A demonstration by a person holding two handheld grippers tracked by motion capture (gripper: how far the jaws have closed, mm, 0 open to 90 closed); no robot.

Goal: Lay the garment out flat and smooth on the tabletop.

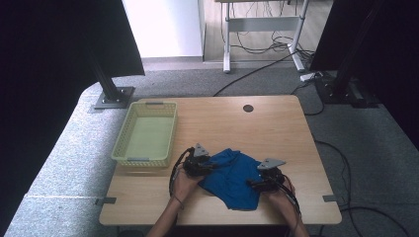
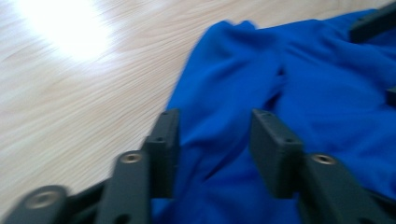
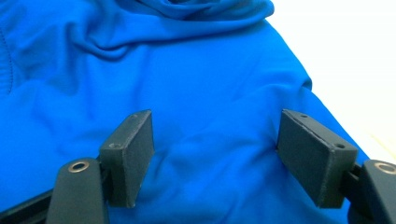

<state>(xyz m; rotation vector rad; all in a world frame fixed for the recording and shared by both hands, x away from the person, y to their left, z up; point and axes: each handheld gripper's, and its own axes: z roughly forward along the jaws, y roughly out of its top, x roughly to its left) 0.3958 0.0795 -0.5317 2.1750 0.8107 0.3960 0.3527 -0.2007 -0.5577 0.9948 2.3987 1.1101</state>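
A crumpled blue cloth (image 1: 232, 177) lies on the wooden table (image 1: 227, 123) near its front edge. My left gripper (image 1: 210, 166) sits at the cloth's left edge, and my right gripper (image 1: 252, 183) rests over its right part. In the left gripper view the jaws stand apart with a fold of the blue cloth (image 2: 280, 84) between them, left gripper (image 2: 215, 140) open. In the right gripper view the jaws are spread wide just above the blue cloth (image 3: 187, 84), right gripper (image 3: 217, 154) open and holding nothing.
A pale green plastic basket (image 1: 146, 134), with nothing in it, stands on the table's left side. A round cable hole (image 1: 248, 108) marks the far edge. Black stands, cables and a desk frame sit on the grey carpet beyond the table.
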